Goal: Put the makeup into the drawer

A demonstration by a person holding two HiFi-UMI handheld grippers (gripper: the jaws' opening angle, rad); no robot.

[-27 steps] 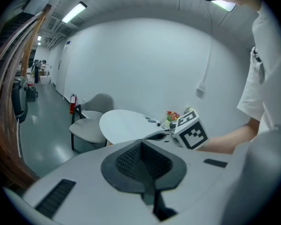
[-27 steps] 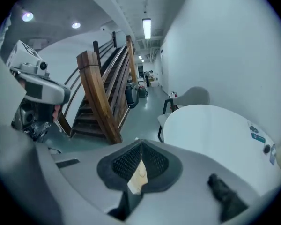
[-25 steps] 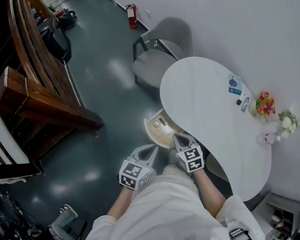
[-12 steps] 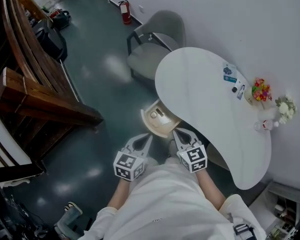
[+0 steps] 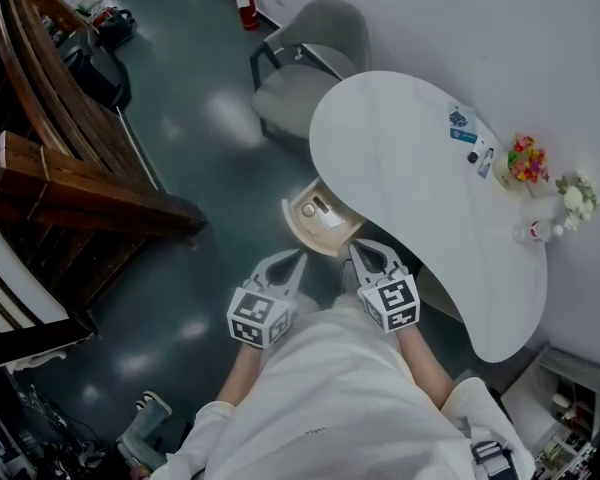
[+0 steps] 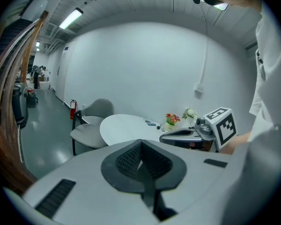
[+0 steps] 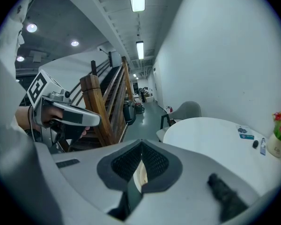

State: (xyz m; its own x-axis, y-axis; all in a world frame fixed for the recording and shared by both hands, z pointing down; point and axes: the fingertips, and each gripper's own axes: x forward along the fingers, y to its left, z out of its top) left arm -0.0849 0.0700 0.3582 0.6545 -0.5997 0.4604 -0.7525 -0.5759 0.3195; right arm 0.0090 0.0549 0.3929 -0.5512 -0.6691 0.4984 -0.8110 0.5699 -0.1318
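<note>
The left gripper (image 5: 296,258) and the right gripper (image 5: 357,250) are both shut tight and hold nothing. They hang just in front of the open drawer (image 5: 294,230). A tiny dark makeup stick (image 5: 322,205) lies inside, maybe slanting toward the table (image 5: 400,178).

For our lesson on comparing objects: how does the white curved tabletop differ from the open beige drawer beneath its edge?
The white curved tabletop is broad, while the open beige drawer is much smaller. The tabletop is white and the drawer is a pale wood colour. The tabletop is a flat slab, and the drawer is a shallow walled tray jutting out from under the tabletop's near edge. Both have rounded outlines.
</note>
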